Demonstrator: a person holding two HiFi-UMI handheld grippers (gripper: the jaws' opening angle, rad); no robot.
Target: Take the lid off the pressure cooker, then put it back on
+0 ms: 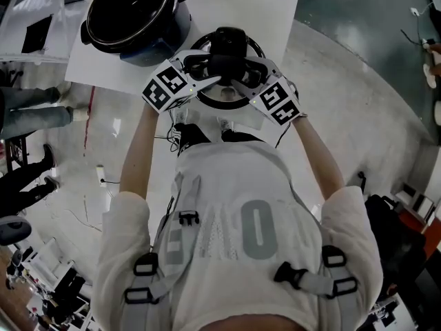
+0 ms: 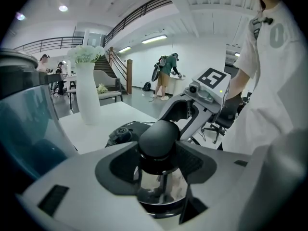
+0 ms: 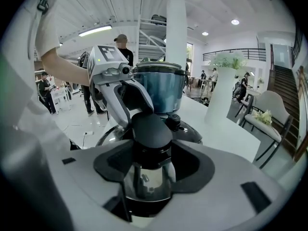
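Lid (image 1: 222,95) is off, just beside the open pot (image 1: 155,47) by the table (image 1: 103,71) edge; left gripper (image 2: 159,153) and right gripper (image 3: 151,150) both clamped on its black knob (image 1: 227,41); so first half's done I'd say; putting it back on is what's left.

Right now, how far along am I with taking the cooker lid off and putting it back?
Done: the lid is off, and the pot stands open on the table. In hand: the left claw and right claw both clamp the lid's knob, with the lid at the table's near edge, beside the pot. Left: carry it over the pot and seat it.
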